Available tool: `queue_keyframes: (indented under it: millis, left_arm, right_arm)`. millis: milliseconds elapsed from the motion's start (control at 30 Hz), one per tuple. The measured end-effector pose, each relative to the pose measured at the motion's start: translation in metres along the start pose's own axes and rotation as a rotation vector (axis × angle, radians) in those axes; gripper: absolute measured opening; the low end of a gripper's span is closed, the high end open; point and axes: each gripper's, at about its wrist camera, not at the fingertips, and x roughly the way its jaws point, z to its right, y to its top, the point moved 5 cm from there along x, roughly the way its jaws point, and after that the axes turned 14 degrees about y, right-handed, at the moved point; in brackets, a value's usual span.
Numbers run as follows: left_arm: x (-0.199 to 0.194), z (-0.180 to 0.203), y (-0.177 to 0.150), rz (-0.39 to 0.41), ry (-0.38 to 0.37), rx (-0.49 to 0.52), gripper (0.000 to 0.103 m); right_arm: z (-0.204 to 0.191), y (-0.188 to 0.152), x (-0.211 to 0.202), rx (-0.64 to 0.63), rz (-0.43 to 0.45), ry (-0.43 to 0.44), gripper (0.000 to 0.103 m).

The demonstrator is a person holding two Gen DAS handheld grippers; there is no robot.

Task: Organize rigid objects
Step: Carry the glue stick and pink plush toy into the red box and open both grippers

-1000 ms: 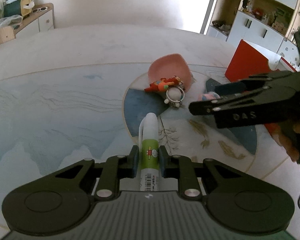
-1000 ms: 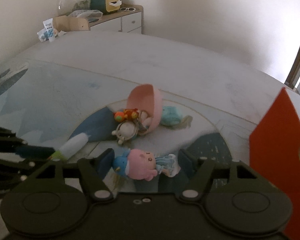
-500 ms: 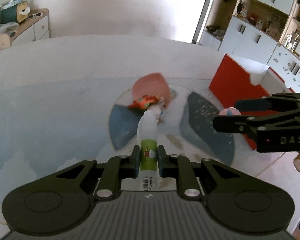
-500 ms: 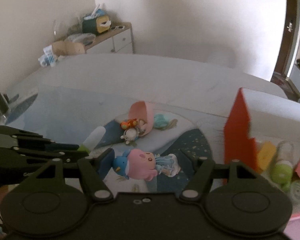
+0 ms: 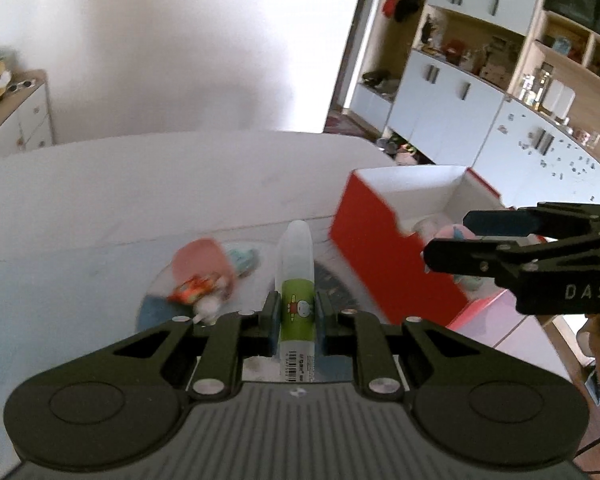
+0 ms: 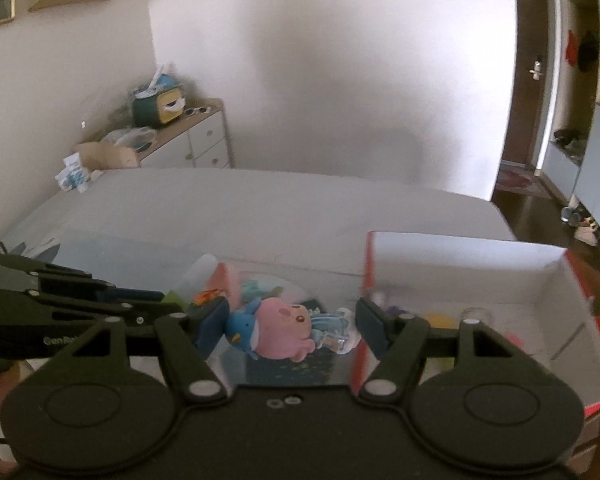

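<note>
My left gripper is shut on a white tube with a green label, held in the air, tip pointing forward. My right gripper is shut on a pink and blue toy figure and holds it at the left wall of the red box. In the left wrist view the right gripper reaches over the red box with the toy. A pink shell-shaped toy and an orange keychain lie on the table.
The red box has a white inside and holds several small items. White cabinets and shelves stand beyond the table at right. A wooden dresser with clutter stands at the back left.
Both grippers have risen and swung right, toward the red box. The right gripper with the toy has come to the box; the tube now points between the pink shell and the box.
</note>
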Motion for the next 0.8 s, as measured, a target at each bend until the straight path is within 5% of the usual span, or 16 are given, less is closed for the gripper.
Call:
queue_keyframes:
  millis: [800]
  left_arm:
    - [0.054,0.150,0.057,-0.031,-0.056,0.127,0.017]
  right_arm:
    - [0.147,-0.034,-0.054,0.062,0.012,-0.111,0.069]
